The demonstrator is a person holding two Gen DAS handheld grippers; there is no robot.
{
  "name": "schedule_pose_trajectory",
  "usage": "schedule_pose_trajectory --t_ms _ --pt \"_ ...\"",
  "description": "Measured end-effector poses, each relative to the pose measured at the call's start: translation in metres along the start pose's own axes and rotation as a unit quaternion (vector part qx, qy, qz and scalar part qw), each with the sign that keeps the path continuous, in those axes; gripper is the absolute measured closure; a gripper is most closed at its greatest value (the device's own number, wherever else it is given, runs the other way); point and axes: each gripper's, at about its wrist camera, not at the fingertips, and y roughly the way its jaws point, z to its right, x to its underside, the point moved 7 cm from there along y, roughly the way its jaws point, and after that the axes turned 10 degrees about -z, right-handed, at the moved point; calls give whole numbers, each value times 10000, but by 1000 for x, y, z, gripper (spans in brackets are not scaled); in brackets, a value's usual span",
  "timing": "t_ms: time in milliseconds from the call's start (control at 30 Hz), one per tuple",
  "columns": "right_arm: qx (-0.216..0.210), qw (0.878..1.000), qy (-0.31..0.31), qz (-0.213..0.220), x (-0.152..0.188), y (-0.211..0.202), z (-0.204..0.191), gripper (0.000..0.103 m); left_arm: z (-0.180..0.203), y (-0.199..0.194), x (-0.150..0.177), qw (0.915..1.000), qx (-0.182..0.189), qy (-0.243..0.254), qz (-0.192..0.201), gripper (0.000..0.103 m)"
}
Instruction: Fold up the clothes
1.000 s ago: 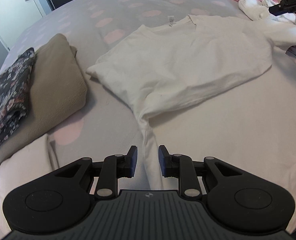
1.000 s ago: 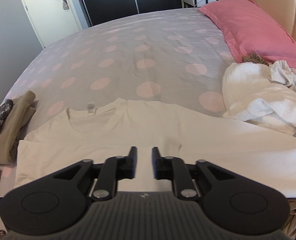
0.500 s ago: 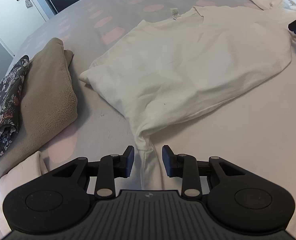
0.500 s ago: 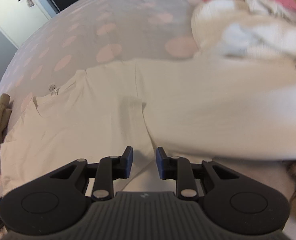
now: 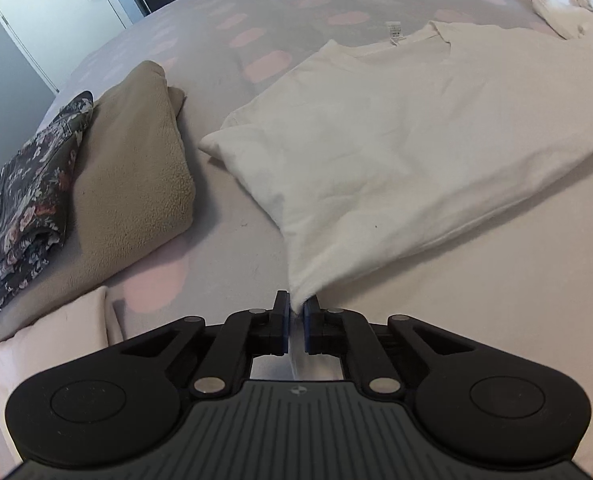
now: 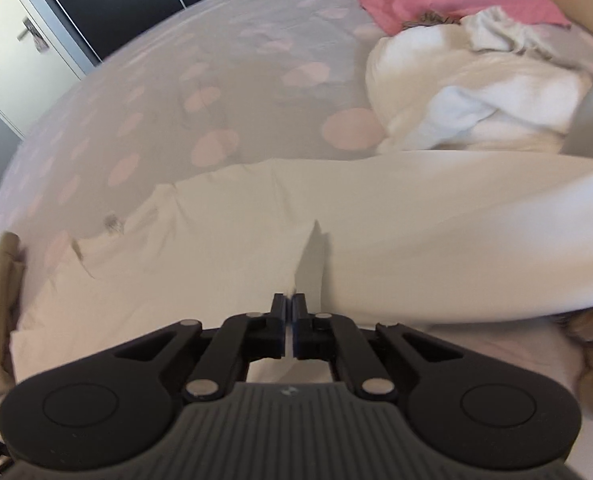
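Both tongs, left gripper (image 5: 295,309) and right gripper (image 6: 289,307), pinch the white shirt (image 5: 396,148); folded tan fleece (image 5: 136,168) lies left, white laundry pile (image 6: 476,100) right

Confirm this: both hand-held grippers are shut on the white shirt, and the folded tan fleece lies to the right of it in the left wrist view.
Not quite. In the left wrist view the tan fleece lies left of the white shirt, not right. Both the left hand-held gripper and right hand-held gripper are shut on it.

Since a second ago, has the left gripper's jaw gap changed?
Yes. The left gripper has closed onto the white shirt: its blue pads, earlier apart either side of the shirt's corner, now pinch it, beside the folded tan fleece.
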Motion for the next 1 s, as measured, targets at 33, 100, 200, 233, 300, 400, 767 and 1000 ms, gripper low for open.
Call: schedule_pose_trajectory --t_ms 33,100,200,233,300,400,767,1000 --pt "97 9999 -82 -98 3 4 3 101 0 1 1 10000 6 -11 -30 99" --pt "310 9985 -235 -386 13 19 9 100 -1 4 4 9999 61 -82 -120 99" --pt "733 9939 -437 -698 23 38 18 96 -1 14 8 9990 145 -151 -386 99" --pt "910 9925 -452 -682 25 40 22 94 -2 15 9 9986 200 -192 -445 98" --pt "1024 9922 -491 -520 20 33 27 93 -7 11 8 9977 332 -288 -508 97" --pt "847 9952 -393 -307 12 18 30 81 -17 -4 0 9953 718 -496 -430 85" --pt "133 9975 -632 298 -27 7 10 75 -71 -4 -53 9746 1267 -1826 279 58" --pt "-81 9981 -571 228 -53 32 10 74 -81 34 -67 9682 1332 -2101 254 58"
